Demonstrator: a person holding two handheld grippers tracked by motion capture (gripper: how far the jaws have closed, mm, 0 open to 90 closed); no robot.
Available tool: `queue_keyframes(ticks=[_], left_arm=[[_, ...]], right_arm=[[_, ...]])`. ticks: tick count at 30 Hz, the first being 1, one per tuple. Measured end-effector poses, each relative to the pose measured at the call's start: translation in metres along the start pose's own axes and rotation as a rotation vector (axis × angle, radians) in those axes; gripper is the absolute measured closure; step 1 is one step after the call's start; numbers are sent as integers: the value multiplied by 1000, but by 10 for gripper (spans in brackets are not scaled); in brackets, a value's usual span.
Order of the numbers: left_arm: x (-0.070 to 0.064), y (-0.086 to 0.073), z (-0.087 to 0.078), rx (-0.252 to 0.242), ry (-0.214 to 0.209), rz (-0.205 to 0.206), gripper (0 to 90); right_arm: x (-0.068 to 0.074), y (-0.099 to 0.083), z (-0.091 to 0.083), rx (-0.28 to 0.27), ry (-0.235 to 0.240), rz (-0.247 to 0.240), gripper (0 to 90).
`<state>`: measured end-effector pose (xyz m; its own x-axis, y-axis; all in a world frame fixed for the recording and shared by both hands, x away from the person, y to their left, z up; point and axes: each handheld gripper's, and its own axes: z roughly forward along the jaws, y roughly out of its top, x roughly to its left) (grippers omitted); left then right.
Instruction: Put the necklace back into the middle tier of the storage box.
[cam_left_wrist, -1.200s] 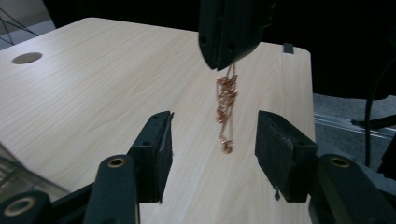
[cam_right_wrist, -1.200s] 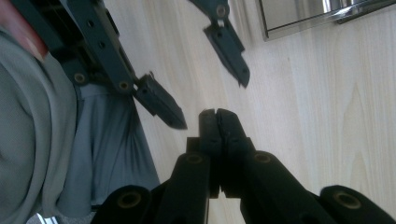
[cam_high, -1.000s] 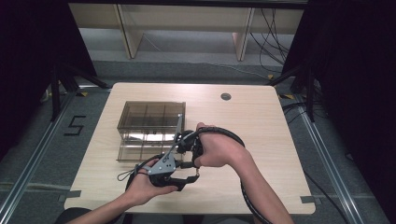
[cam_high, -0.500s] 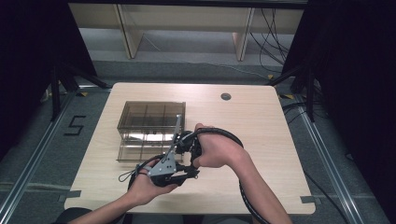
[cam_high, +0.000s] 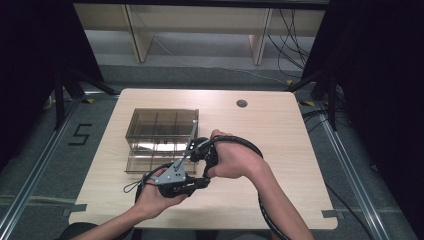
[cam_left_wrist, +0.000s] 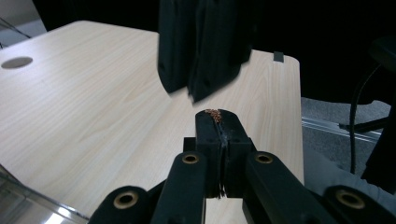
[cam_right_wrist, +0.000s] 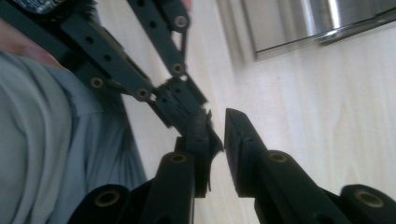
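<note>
At the table's front middle the two grippers meet tip to tip. My left gripper (cam_high: 202, 183) (cam_left_wrist: 215, 115) is shut, and a tiny reddish-brown bit (cam_left_wrist: 214, 112) shows pinched at the tips of its jaws. My right gripper (cam_high: 207, 170) (cam_right_wrist: 217, 128) points down at it with a narrow gap between its jaws. In the right gripper view the left gripper's fingertips (cam_right_wrist: 187, 109) reach in from the upper left and touch my near jaw. In the left gripper view the right gripper's fingers (cam_left_wrist: 201, 46) hang blurred from the top, just beyond my jaws.
A smoky transparent compartment box (cam_high: 162, 111) (cam_right_wrist: 299, 23) stands just behind and left of the hands. A round cable hole (cam_high: 242, 103) (cam_left_wrist: 17, 62) lies at the table's far side. Bare wood stretches to the right. The person's grey clothing (cam_right_wrist: 46, 149) is close below the table's front edge.
Both hands have stayed at the front middle. The left gripper has crept slightly up toward the right gripper's jaws.
</note>
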<state>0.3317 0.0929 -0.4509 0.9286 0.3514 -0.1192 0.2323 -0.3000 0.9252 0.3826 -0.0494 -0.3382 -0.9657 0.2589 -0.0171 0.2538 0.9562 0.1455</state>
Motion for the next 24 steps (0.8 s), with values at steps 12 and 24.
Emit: queue_keyframes(ticks=[12, 24], left_arm=[[3, -1, -4, 55, -14, -29, 880], [9, -2, -18, 69, 50, -23, 880]], right_arm=[[-9, -23, -9, -73, -54, 74, 647], [-21, -64, 3, -96, -43, 160, 613]])
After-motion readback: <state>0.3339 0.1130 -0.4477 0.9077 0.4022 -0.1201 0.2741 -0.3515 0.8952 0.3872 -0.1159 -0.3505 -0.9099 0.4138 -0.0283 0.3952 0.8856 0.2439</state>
